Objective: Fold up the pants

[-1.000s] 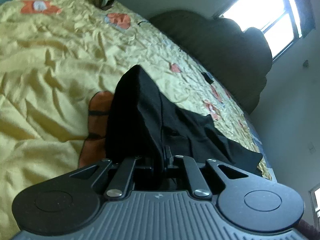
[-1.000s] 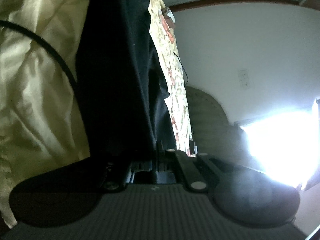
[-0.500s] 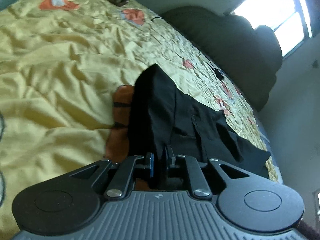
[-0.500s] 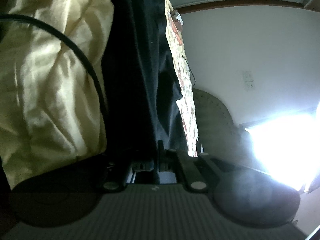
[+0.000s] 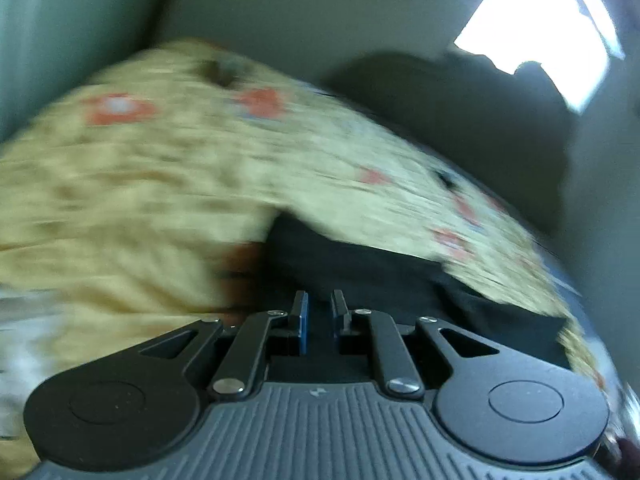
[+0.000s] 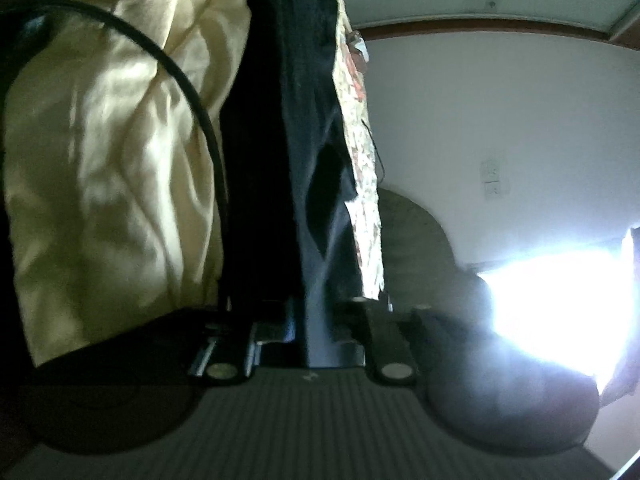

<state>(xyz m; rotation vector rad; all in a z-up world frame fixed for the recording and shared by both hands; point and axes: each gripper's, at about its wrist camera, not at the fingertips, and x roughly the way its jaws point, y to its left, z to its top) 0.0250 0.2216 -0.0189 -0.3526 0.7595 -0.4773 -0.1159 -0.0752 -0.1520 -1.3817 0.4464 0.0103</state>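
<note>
The black pants (image 5: 360,264) lie on the yellow bedspread (image 5: 120,200), low and flat just beyond my left gripper (image 5: 320,304). Its jaws stand a little apart with a gap between the blue pad and the other finger; nothing is in them. The left wrist view is blurred by motion. In the right wrist view the pants (image 6: 288,140) run as a dark band away from my right gripper (image 6: 316,320), whose jaws stand slightly apart with black cloth between them.
A dark headboard or cushion (image 5: 460,120) stands behind the bed under a bright window (image 5: 540,32). A black cable (image 6: 188,92) arcs over the bedspread (image 6: 100,160) on the left of the right wrist view. A white wall (image 6: 500,120) is beyond.
My left gripper has opened and let go of the pants, which dropped flat on the bed; the view swings fast. My right gripper's jaws have spread somewhat around the cloth.
</note>
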